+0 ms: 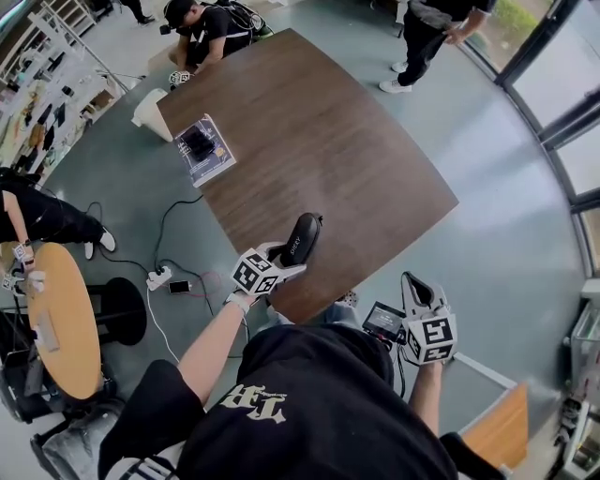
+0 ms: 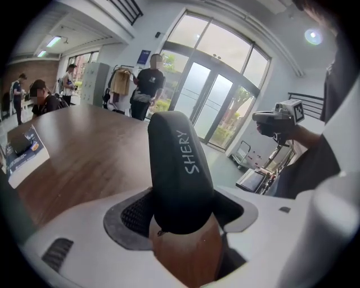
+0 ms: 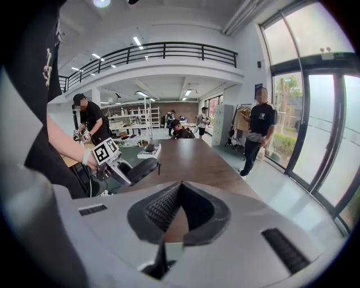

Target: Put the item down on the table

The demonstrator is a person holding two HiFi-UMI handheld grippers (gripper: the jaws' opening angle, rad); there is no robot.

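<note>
A black oblong case [image 1: 302,237] marked SHERY is clamped in my left gripper [image 1: 285,253], which is shut on its lower end. The case [image 2: 179,163] stands up between the pads, held in the air over the near edge of the brown table [image 1: 328,141]. In the right gripper view, the case [image 3: 140,169] and the left gripper [image 3: 121,167] hover beside the table's near corner [image 3: 197,157]. My right gripper [image 1: 417,289] hangs off the table to the right, over the floor. Its jaws are shut with nothing between them [image 3: 179,187].
A booklet with a black object on it [image 1: 204,148] lies at the table's far left edge. One person sits at the far end [image 1: 202,28]; another stands on the floor beyond [image 1: 431,33]. A round wooden table [image 1: 56,319] and floor cables [image 1: 161,276] are at left.
</note>
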